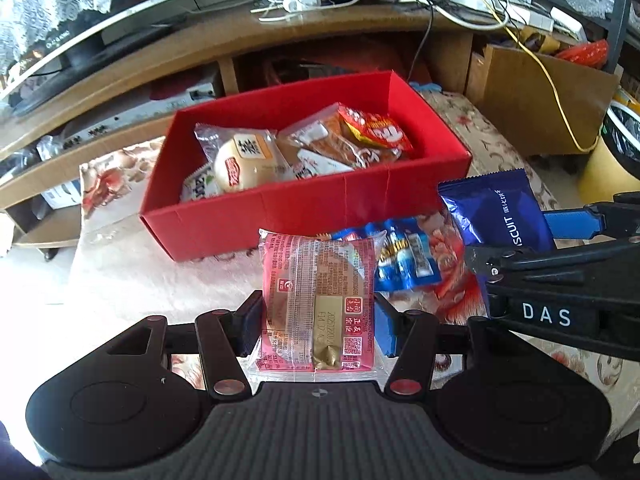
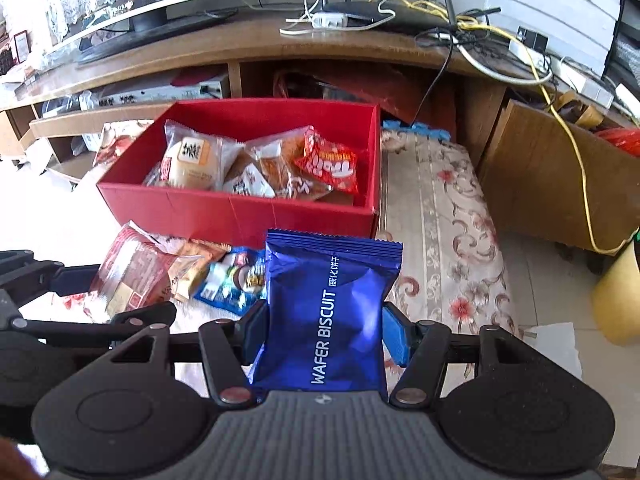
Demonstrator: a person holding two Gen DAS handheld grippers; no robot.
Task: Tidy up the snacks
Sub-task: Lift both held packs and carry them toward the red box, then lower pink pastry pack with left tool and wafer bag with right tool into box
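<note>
My left gripper is shut on a pink and clear snack packet and holds it just in front of the red box. My right gripper is shut on a blue wafer biscuit packet, which also shows at the right of the left wrist view. The red box holds a bun packet, a brown pastry packet and a red snack bag. Small blue packets lie on the flowered cloth before the box.
A wooden TV stand with cables and a router stands behind the box. A cardboard box is at the right, with a yellow bin beside it. An orange packet lies by the blue ones.
</note>
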